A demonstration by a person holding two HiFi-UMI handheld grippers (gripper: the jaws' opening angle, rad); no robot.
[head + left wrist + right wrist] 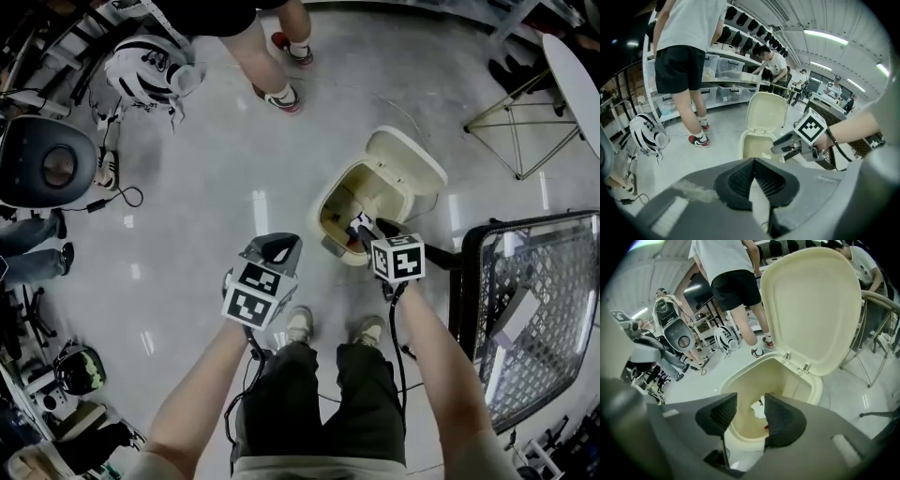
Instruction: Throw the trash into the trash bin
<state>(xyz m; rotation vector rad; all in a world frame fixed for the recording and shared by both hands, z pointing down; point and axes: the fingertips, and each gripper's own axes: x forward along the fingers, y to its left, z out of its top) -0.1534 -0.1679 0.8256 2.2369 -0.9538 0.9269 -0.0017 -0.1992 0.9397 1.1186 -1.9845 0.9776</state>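
A cream trash bin [330,202] stands on the floor in front of my feet, its lid [408,159] swung up. My right gripper [362,225] hangs over the bin's mouth with its jaws open. Through the gap in the right gripper view [750,400] I see crumpled white trash [758,409] and a small red bit [767,426] lying inside the bin [740,380]. My left gripper [281,246] is held left of the bin, over bare floor. In its own view the fingertips meet [754,161], so it is shut, and I see nothing held. That view also shows the bin [746,140] and the right gripper [780,146].
A person in red-and-white sneakers [284,97] stands beyond the bin. A white helmet [145,70] lies at the far left beside dark equipment [47,159]. A black mesh cart [534,319] is close on my right, a folding table [574,80] farther back. Shelves with tubs [726,70] line the wall.
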